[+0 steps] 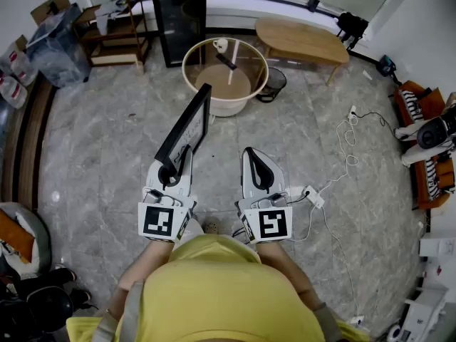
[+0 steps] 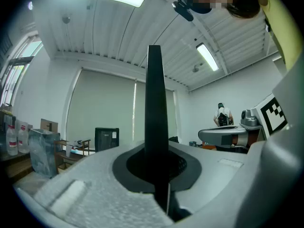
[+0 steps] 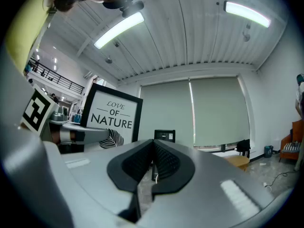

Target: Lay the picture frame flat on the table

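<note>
Yellow shirt [image 1: 221,291] fills foreground, both tools held out level over marble floor [image 1: 92,155]. Fingers of left gripper [image 1: 175,171] pinching lower edge of black picture frame [image 1: 188,127] — frame stands on edge in air, well short of round glass-topped surface [image 1: 187,73]. Right gripper view shows frame's face: white print reading "LOVE OF NATURE" above striped black motif. Fingers of right gripper [image 1: 256,164] pressed together, nothing between — beside frame, not touching it. Black-and-white square markers on both cubes.
</note>
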A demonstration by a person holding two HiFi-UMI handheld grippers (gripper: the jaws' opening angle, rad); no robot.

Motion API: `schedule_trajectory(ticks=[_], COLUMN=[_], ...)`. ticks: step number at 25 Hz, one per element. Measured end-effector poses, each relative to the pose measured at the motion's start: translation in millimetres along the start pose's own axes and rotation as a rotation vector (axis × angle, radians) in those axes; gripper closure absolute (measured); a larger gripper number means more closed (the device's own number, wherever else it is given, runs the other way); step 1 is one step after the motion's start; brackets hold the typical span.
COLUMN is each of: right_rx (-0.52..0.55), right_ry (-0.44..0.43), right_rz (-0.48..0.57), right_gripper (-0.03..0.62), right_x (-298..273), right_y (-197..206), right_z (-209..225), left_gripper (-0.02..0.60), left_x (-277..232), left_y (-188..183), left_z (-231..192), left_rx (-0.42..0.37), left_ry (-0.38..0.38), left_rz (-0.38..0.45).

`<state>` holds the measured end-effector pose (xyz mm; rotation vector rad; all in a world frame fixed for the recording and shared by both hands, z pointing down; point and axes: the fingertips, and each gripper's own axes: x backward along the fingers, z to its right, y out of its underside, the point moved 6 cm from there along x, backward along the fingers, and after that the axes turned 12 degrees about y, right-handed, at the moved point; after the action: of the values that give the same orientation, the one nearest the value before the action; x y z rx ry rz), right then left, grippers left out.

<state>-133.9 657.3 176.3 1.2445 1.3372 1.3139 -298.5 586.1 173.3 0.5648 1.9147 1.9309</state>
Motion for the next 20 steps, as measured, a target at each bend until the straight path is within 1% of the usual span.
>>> schedule_trajectory(ticks=[6,11,15,20], right_rx=[-0.002,-0.011,-0.003,0.001], right_ry=[0.006,0.002,-0.002,0.011], right_rz=[0.0,0.023,0.01,-0.007], right_gripper=[0.599,0.597,0.597,0.597], right_x=[4,-3,-21,-74], right_y=[1,7,14,28], right_z=[6,5,6,12], left_gripper=[0.574,0.574,0.574,0.574], left_x=[-3,-9,-20,-56], left_y=[0,9,16,34], left_z=[5,0,-15,-54], left_rx=[0.009,0.015,0.027,0.046], left_ry=[0.01,0.017,0.021,0.027], left_rz=[-0.002,-0.006,-0.008,-0.006])
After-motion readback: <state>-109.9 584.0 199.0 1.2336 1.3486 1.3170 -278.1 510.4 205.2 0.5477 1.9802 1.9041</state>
